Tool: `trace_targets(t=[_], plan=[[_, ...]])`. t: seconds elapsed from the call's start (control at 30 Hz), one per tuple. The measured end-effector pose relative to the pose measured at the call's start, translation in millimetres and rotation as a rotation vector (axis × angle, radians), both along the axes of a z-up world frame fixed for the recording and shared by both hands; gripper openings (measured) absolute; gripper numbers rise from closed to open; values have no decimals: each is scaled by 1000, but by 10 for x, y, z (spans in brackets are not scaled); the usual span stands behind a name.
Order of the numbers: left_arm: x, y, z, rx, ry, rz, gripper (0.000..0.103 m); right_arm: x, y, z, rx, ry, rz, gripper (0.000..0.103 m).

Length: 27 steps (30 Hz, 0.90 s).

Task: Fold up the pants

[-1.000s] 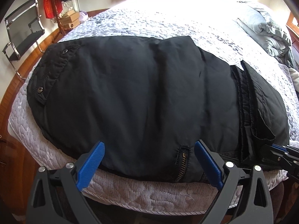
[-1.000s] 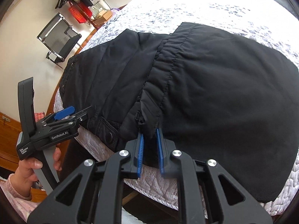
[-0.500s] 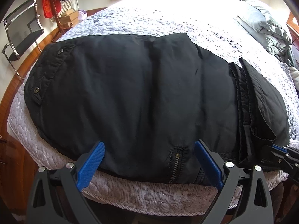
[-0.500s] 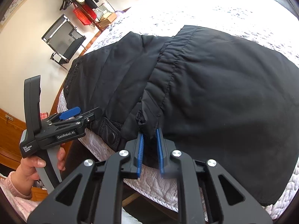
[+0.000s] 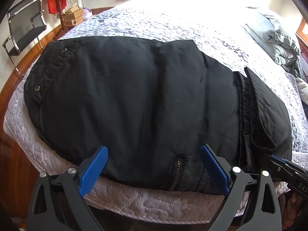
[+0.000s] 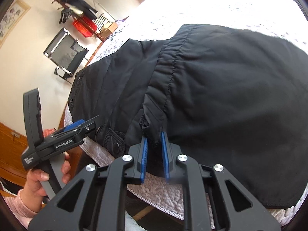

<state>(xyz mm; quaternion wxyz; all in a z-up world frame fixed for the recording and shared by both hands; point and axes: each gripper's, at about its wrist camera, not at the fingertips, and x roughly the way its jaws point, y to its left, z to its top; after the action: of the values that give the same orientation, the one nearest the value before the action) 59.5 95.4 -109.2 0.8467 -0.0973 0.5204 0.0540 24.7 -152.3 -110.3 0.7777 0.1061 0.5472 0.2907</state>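
black pants (image 5: 144, 105) lying crosswise, waistband (image 5: 45, 77) left

Sunlit bed (image 5: 173, 28), mesh chair (image 5: 25, 32), cream walls (image 6: 28, 61)

Quilted white bedspread (image 5: 154, 25); grey pillow (image 5: 269, 27); chrome chair (image 6: 65, 55); red bag (image 5: 53, 2); coat stand (image 6: 57, 2).

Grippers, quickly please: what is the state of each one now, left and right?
Left gripper: open, jaws wide over the near edge of the black pants, holding nothing.
Right gripper: closed, pinching a fold of the pants at the bed's edge.
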Motion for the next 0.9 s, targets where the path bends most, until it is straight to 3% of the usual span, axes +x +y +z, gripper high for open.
trace_targets(t=[0.27, 0.43, 0.9], plan=[[-78, -8, 79, -5, -24, -20, 97, -118, 144, 80, -68, -49, 76, 15], [-83, -37, 69, -17, -16, -21, 97, -78, 126, -66, -55, -11, 56, 17], [-84, 0, 177, 40, -29, -38, 98, -221, 259, 46, -112, -53, 56, 33]])
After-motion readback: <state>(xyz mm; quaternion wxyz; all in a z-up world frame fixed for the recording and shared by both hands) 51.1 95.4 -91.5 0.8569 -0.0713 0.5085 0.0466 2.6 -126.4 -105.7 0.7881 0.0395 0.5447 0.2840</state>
